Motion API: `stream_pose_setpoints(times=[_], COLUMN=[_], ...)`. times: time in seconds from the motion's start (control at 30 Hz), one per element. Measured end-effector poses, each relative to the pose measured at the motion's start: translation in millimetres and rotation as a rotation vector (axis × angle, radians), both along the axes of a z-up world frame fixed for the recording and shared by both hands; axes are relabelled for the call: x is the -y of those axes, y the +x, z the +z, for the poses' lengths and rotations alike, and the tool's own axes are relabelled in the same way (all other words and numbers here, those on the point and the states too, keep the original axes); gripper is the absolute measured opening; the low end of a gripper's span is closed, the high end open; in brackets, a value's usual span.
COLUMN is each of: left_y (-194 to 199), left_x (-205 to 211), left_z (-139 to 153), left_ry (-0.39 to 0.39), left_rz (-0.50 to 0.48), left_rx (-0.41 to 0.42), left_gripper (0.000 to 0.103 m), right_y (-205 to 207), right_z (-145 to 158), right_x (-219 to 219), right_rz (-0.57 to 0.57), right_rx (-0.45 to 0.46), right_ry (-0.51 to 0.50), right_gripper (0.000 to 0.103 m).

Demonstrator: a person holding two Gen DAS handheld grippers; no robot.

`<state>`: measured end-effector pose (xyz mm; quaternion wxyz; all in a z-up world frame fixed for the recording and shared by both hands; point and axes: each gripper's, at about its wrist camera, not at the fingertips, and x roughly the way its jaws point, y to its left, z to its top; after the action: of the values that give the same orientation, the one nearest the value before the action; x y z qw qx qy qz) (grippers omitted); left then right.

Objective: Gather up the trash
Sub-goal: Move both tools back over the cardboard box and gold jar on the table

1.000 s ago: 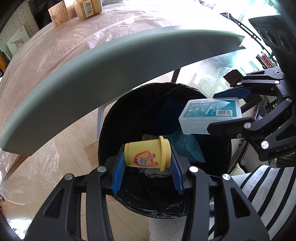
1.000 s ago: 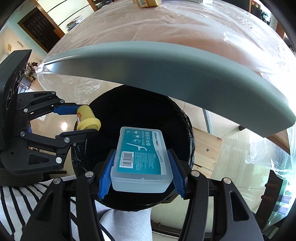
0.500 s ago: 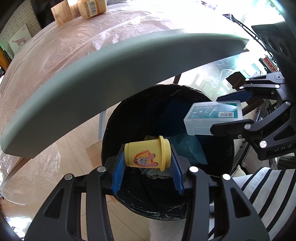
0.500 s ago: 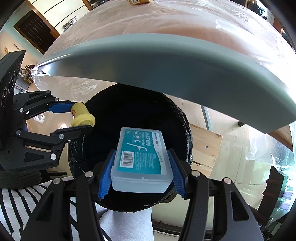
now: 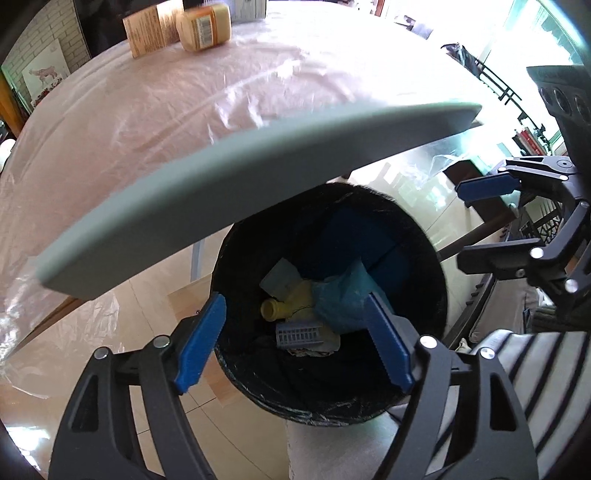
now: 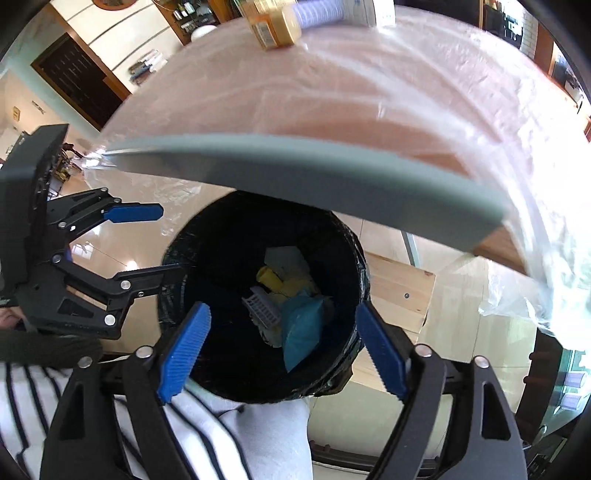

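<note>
— Both loads have gone since half a second back: my left tongs [image 5: 295, 339] no longer carry the yellow cup, my right tongs [image 6: 282, 349] no longer carry the floss box. What do you see on your side?

— Starting at the left: the left tongs stand wide with nothing between the blue pads [image 5: 201, 341], held over the near rim of the black bin [image 5: 436, 306]. Where did the cup land?

— Down inside. The yellow cup [image 5: 284, 306] lies on its side among the rubbish, and the pale floss box [image 5: 279, 282] rests just beyond it, touching it. A crumpled blue bag [image 5: 343, 299] sits to the right of both, with a lilac ridged piece [image 5: 299, 334] nearer me (what it is, I cannot tell).

— And further right?

— The right tongs, seen from the left camera, hang just outside the bin's right rim, also spread wide and bare. Above it all the grey edge of the surface [image 5: 229, 206] overhangs the bin, its top wrapped in clear plastic film; a jar [image 5: 203, 26] and a brown carton [image 5: 147, 31] stand at its far side.
</note>
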<state>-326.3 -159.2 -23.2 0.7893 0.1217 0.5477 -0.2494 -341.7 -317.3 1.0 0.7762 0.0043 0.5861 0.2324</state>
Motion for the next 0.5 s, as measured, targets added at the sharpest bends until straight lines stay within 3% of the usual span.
stream_pose_setpoints(times=[0.13,0.37,0.5], left_y=[-5.1,-1.6,18.2], left_x=[-8.8,-18.7,-32.2], left_z=[24.4,83.1,106.8], left_ry=[-0.034,-0.131,-0.154], left_rz=[0.003,0.056,0.159], left_rx=[0.032,0.159,0.249], left_gripper=[0.088,0.098,0.101], right_y=[-8.2,-1.6,8.0], right_z=[32.5,97.2,122.1], right_x=[7.4,14.0,4.7], right_rz=[-0.008,-0.076,-0.157], right_rx=[0.053,0.254,0.443], right_ry=[0.051,0.120,0.040], right_gripper=[0.087,0.098,0.099])
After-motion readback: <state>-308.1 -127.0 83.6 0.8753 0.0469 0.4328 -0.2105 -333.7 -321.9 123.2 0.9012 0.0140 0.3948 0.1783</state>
